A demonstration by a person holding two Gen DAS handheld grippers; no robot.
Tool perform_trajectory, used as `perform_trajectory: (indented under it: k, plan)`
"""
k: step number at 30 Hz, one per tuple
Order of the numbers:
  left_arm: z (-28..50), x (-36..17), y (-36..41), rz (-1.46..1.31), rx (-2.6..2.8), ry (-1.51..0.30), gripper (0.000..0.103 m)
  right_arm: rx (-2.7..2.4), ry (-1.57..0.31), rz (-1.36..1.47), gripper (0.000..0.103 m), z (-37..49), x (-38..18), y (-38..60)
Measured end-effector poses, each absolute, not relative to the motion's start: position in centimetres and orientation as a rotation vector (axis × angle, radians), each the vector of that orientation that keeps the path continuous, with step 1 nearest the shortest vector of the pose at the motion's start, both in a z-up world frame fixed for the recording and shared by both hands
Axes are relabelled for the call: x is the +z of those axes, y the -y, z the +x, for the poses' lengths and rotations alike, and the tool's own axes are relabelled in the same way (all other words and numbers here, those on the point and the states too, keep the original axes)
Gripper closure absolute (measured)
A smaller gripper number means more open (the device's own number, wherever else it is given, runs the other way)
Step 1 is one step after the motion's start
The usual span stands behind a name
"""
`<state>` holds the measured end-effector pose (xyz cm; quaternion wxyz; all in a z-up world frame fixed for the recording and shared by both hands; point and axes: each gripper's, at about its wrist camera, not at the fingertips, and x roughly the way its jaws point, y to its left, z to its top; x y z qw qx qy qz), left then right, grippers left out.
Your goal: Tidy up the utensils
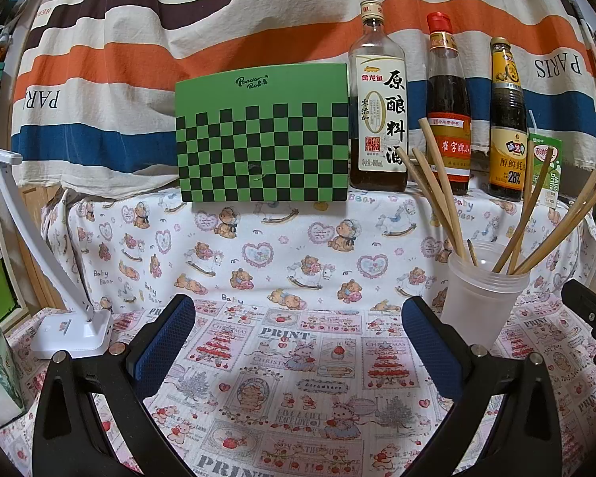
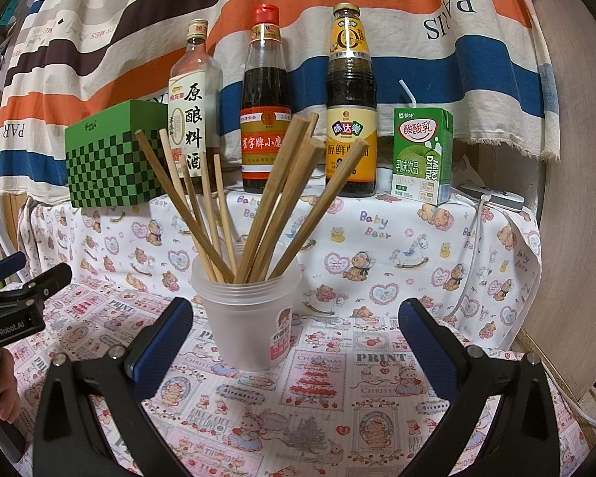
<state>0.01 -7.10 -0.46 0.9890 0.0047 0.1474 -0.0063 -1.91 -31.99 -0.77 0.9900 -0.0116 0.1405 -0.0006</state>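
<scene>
Chopsticks [image 2: 254, 206] already in cup [image 2: 250, 318]; both grippers [image 1: 298, 342] [image 2: 294, 342] empty, jaws wide. Looks finished; next, back off.

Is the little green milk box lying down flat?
No, the milk box stands upright on the raised shelf, right of the three bottles, its straw pointing up.

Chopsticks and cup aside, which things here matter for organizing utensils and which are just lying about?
Job: chopsticks standing in the frosted plastic cup; left gripper and right gripper, both open.

Lying about: green checkered box, three sauce bottles, milk drink carton, white desk lamp.
</scene>
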Motion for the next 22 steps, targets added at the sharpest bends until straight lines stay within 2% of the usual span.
perform_trajectory:
  k: [22]
  plan:
    - [-0.03,-0.51,7.26,0.013,-0.017,-0.298,0.000,-0.001,-0.282,-0.023,0.000,-1.87,-0.76,32.03]
